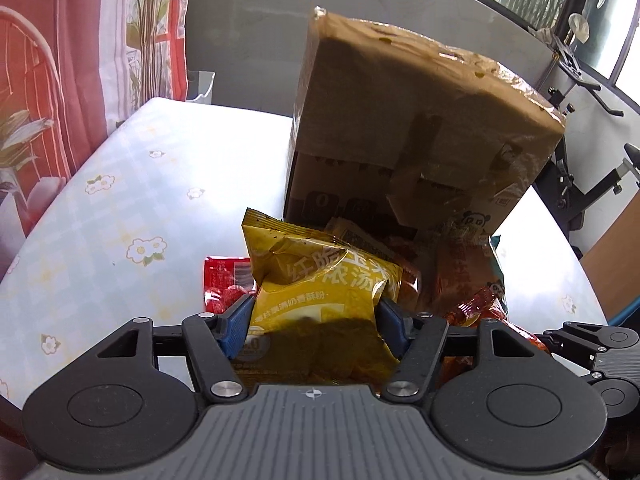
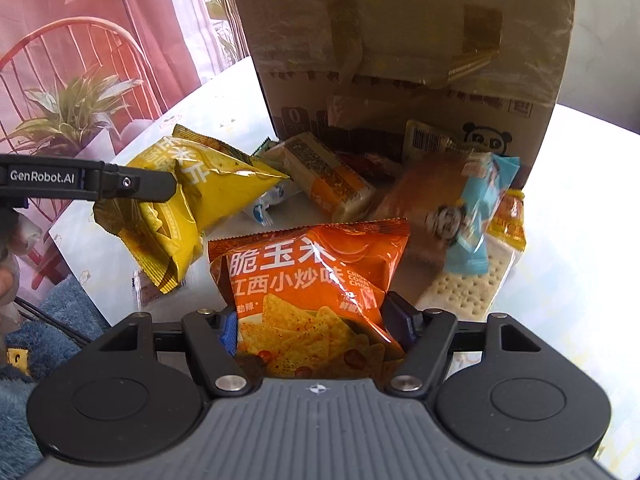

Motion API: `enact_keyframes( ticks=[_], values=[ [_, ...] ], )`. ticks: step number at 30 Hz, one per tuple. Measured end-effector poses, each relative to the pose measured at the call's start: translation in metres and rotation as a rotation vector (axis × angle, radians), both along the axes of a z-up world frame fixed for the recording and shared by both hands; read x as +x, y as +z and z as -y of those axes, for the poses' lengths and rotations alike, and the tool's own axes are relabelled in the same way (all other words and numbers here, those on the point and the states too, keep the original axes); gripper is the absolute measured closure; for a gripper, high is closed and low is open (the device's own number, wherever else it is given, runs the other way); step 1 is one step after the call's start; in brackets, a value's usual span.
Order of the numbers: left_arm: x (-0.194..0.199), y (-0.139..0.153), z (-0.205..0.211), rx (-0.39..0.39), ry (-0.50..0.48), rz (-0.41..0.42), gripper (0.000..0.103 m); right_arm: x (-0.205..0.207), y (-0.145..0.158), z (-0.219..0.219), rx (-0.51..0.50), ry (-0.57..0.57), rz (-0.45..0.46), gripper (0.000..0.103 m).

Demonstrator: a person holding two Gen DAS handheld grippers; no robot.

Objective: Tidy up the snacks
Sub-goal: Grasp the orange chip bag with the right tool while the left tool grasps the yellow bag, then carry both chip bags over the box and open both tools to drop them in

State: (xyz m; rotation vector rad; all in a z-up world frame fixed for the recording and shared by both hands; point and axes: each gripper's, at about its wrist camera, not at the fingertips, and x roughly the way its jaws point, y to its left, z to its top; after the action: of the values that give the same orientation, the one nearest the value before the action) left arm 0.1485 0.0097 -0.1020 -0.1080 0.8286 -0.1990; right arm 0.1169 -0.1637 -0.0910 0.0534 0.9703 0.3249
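In your left wrist view, your left gripper (image 1: 314, 320) is reaching forward and slightly down over the floral tablecloth (image 1: 120, 208), its blue pads (image 1: 236, 322) pinching a yellow corn chip bag (image 1: 320, 300) from both sides. The bag is standing lengthwise along the fingers, its crimped top edge pointing away from you toward the cardboard box (image 1: 420, 128), which is lying on its side with its opening facing you. Behind the yellow bag, more snacks are piling up at the mouth of the box, and a red packet (image 1: 224, 280) is lying flat on the cloth just left of the bag. The tip of your right gripper (image 1: 592, 340) is showing at the right edge.

In your right wrist view, your right gripper (image 2: 314, 328) is pointing straight at the box (image 2: 400, 60) and is clamping an orange corn chip bag (image 2: 312, 288) at its lower half. That bag is also running along the fingers, its sealed top pointing at the box and its printed face turned up toward the camera. To the left, your left gripper (image 2: 160, 188) is coming in level from the side, holding the yellow bag (image 2: 192, 200) tilted, its long axis slanting from lower left to upper right. A light blue wrapper (image 2: 480, 216), a clear cracker pack (image 2: 464, 292) and a pale orange-printed packet (image 2: 328, 176) are lying between the bags and the box.
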Motion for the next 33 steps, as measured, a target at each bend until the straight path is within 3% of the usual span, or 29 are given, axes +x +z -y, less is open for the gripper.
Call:
enact_keyframes(
  ticks=[18, 27, 33],
  values=[
    [0.014, 0.054, 0.008, 0.027, 0.006, 0.152, 0.035, 0.008, 0.059, 0.017, -0.059, -0.019, 0.235, 0.032],
    [0.023, 0.104, 0.012, 0.029, -0.008, 0.308, 0.035, 0.014, 0.109, 0.029, -0.057, -0.017, 0.383, 0.032],
    [0.042, 0.139, 0.029, 0.034, -0.046, 0.421, 0.035, 0.04, 0.146, 0.042, -0.088, -0.016, 0.473, 0.032]
  ],
)
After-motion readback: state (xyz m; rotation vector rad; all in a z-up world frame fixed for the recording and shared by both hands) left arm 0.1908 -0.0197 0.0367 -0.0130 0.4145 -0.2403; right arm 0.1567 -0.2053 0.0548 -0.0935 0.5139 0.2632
